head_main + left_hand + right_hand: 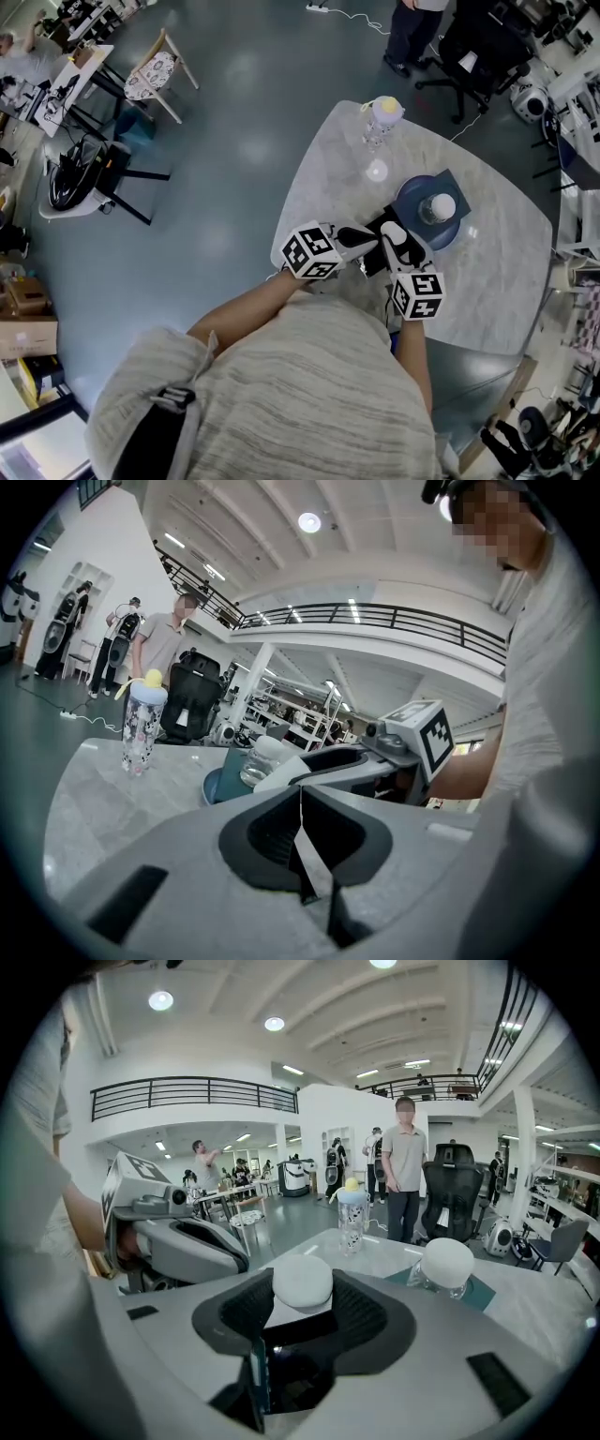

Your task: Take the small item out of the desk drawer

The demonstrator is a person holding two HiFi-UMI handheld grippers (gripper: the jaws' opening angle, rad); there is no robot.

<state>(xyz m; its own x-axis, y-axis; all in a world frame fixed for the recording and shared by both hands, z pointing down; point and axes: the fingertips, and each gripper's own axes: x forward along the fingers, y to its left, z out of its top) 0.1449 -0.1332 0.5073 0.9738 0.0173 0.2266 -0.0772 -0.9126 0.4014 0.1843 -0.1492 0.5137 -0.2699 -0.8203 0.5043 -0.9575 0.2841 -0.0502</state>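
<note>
I hold both grippers close together over the near part of a pale marble table (487,272). My right gripper (395,234) (302,1299) is shut on a small white round item (302,1282), which sits between its dark pads. My left gripper (368,238) (300,803) is shut with nothing in it; its pads meet in a thin seam. It points at the right gripper from the left, their tips nearly touching. A dark low box (379,221) lies under the tips. I cannot tell whether it is a drawer.
A glass jar with a white lid (439,208) (444,1265) stands on a blue plate (410,195) just beyond the grippers. A clear bottle with a yellow top (384,112) (142,726) stands at the far table edge. A person (406,1171) and a black chair (478,47) are beyond.
</note>
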